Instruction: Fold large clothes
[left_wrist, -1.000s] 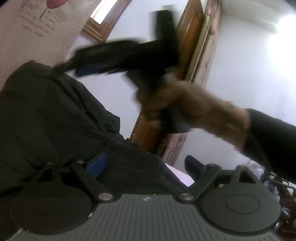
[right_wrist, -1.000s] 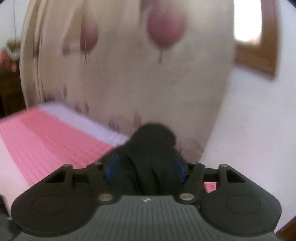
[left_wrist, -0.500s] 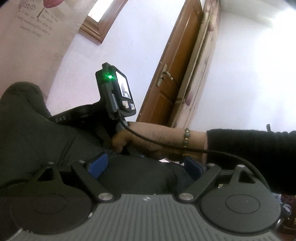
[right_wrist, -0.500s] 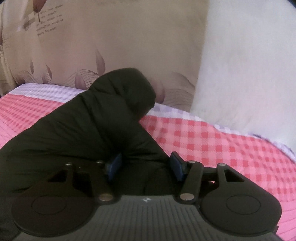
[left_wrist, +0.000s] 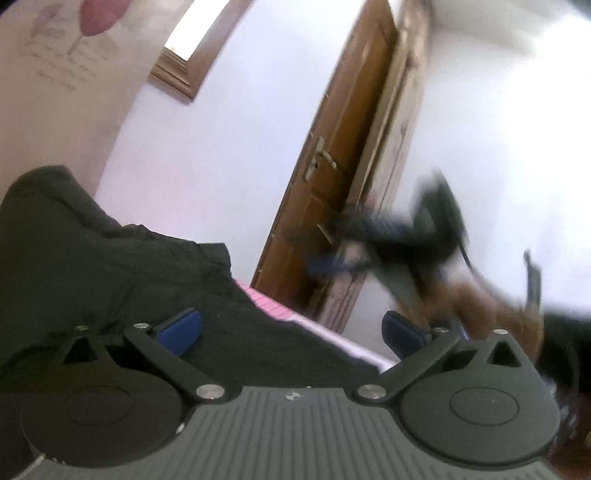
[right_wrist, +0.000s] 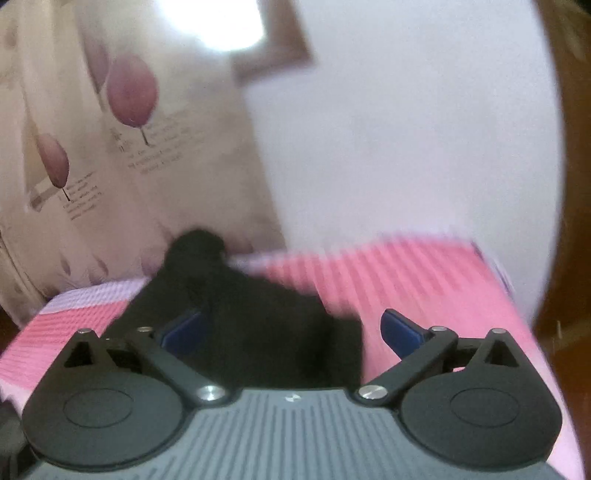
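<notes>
Pink checked bedding covers the bed (right_wrist: 424, 280) that serves as the folding place, with a tulip-printed curtain (right_wrist: 122, 122) behind it and a brown wooden door (left_wrist: 332, 177) off to one side; the large dark garment (right_wrist: 243, 321) lies heaped on this bedding, bunched rather than spread, a rounded part of it, perhaps a hood, rising at the far end near the curtain; the left hand-held gripper (left_wrist: 291, 328) sits low over the near edge of the cloth with its blue pads wide apart, and the fabric (left_wrist: 92, 266) passes beneath and between them without being pinched, so it looks posed to take an edge rather than carrying one; the right hand-held gripper (right_wrist: 291, 328) is likewise spread wide, one pad over the dark cloth and the other over bare bedding, gripping nothing; in the left view that same right hand-held gripper (left_wrist: 391, 243) shows as a blurred shape up in the air near the door, well apart from the garment, the person's hand (left_wrist: 476, 306) wrapped round its handle; the blur suggests quick movement, though its direction cannot be read; judged from the heap, the fold is at an early or middle stage, and the cloth wants flattening before a further fold will lie neat.
</notes>
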